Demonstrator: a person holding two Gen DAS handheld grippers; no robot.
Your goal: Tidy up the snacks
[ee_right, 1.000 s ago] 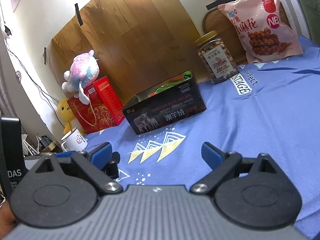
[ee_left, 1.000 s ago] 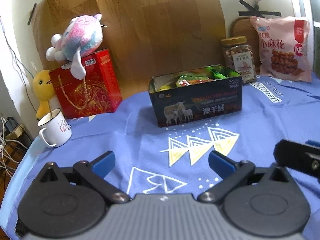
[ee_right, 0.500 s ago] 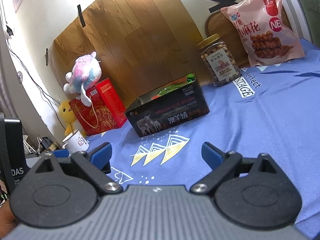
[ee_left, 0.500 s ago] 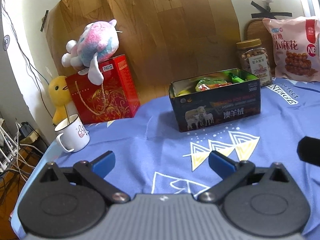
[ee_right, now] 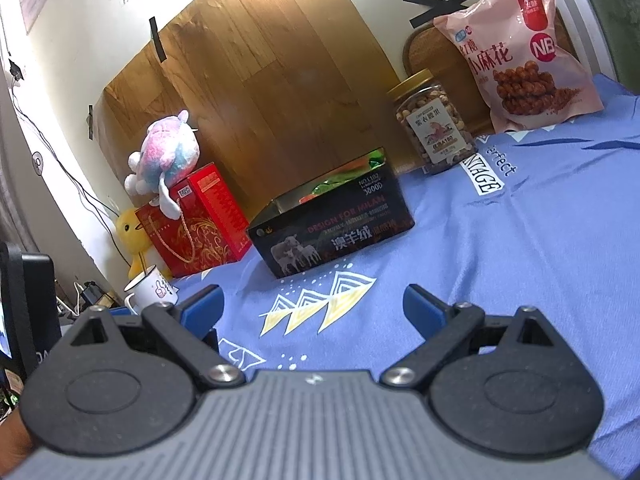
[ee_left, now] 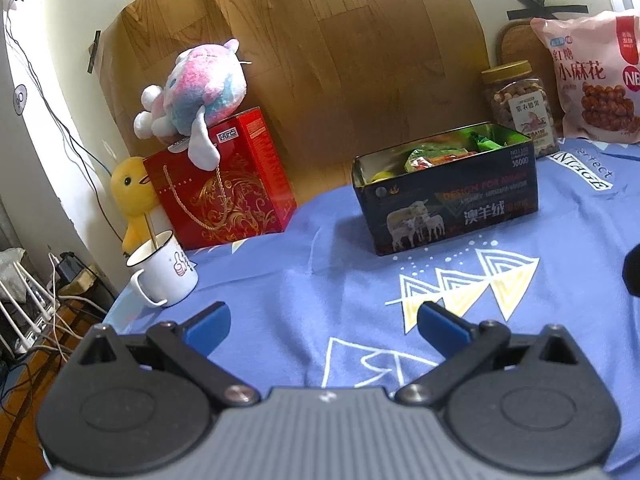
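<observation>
A dark tin box [ee_left: 448, 204] with sheep on its side stands on the blue cloth, holding several snack packets [ee_left: 436, 156]; it also shows in the right wrist view [ee_right: 336, 232]. My left gripper [ee_left: 324, 326] is open and empty, well in front of the box. My right gripper [ee_right: 312, 308] is open and empty, also short of the box. A nut jar [ee_left: 520, 108] [ee_right: 434, 124] and a pink snack bag [ee_left: 596, 80] [ee_right: 520, 52] stand behind the box to the right.
A red gift box [ee_left: 224, 192] with a plush toy [ee_left: 196, 92] on top stands at the left, beside a yellow duck [ee_left: 132, 196] and a white mug [ee_left: 164, 272] near the table's left edge. Cables lie on the floor [ee_left: 28, 320] beyond that edge.
Both grippers have pulled back and turned slightly left; the box looks farther off and more of the table's left edge shows. Both stay open and empty.
</observation>
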